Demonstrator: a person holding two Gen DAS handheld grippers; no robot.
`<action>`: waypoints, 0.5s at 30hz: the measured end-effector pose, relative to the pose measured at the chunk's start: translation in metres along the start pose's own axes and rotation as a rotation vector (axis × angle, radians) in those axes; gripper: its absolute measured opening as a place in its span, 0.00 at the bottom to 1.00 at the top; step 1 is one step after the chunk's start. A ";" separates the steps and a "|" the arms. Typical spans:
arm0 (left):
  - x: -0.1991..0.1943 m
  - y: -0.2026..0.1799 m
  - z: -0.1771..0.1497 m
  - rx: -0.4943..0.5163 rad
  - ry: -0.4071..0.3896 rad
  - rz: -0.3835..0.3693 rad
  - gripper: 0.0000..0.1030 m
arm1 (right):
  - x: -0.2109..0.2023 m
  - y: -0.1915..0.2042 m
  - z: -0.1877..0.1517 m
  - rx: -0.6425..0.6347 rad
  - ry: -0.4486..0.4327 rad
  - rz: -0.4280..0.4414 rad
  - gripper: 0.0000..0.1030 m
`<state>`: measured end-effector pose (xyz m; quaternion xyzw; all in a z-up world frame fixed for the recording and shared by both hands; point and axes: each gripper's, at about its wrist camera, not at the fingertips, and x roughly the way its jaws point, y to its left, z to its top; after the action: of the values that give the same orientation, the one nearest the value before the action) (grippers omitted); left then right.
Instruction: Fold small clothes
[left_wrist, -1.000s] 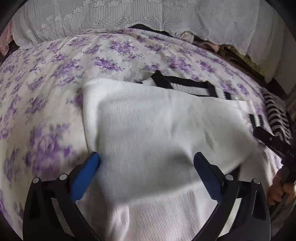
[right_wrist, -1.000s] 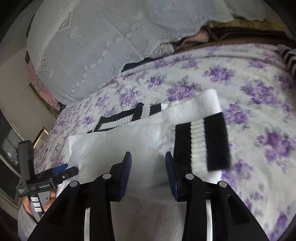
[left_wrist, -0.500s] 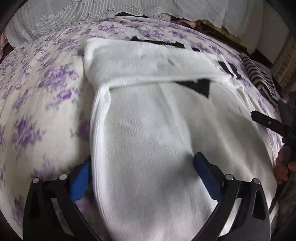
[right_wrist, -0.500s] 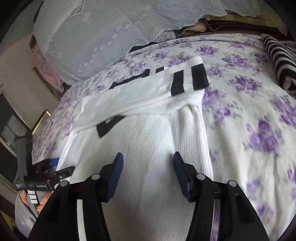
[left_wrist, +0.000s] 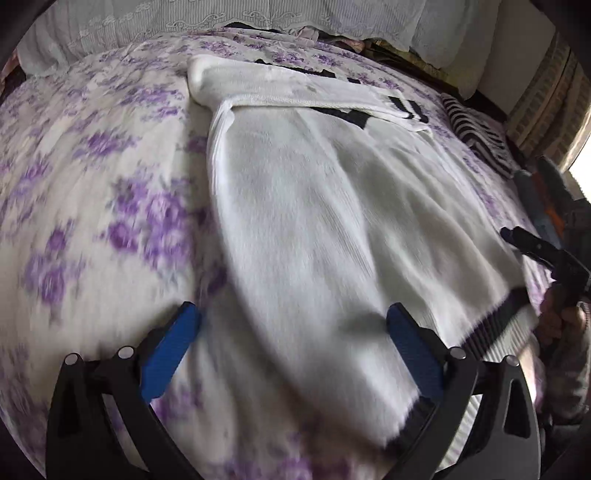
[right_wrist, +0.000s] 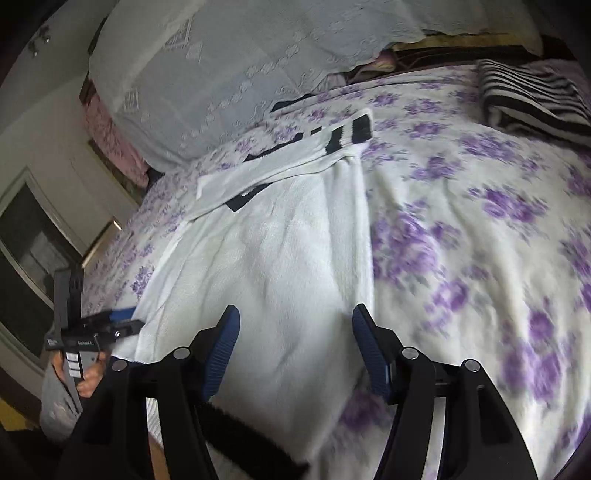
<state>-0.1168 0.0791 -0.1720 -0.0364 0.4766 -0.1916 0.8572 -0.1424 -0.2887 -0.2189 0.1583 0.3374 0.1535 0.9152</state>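
Note:
A white knit sweater (left_wrist: 314, 221) with black trim lies on the purple-flowered bedspread (left_wrist: 92, 184), its sleeves folded across the far end. It also shows in the right wrist view (right_wrist: 288, 266). My left gripper (left_wrist: 291, 343) is open and empty above the sweater's near left part. My right gripper (right_wrist: 295, 347) is open and empty above the near right part, by the black hem (right_wrist: 240, 435). Each gripper shows at the edge of the other's view: the right gripper (left_wrist: 546, 254), the left gripper (right_wrist: 110, 321).
A black-and-white striped garment (right_wrist: 532, 96) lies at the far right of the bed. A white lace-covered pile (right_wrist: 240, 74) stands along the back. A cabinet with a glass door (right_wrist: 33, 243) is to the left of the bed.
Both grippers have drawn back toward the near hem and the right one opened wider. The sleeves now lie folded across the far end of the sweater.

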 end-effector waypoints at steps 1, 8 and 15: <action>-0.005 0.001 -0.006 -0.007 -0.004 -0.023 0.95 | -0.004 -0.005 -0.004 0.020 0.001 0.008 0.63; -0.013 0.003 -0.016 -0.035 0.011 -0.174 0.95 | -0.011 -0.003 -0.018 0.008 0.042 0.053 0.63; 0.004 -0.002 0.008 -0.054 0.044 -0.283 0.95 | 0.015 0.013 -0.007 -0.035 0.105 0.082 0.61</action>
<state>-0.1089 0.0747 -0.1705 -0.1220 0.4905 -0.2984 0.8096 -0.1385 -0.2698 -0.2271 0.1477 0.3752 0.2048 0.8919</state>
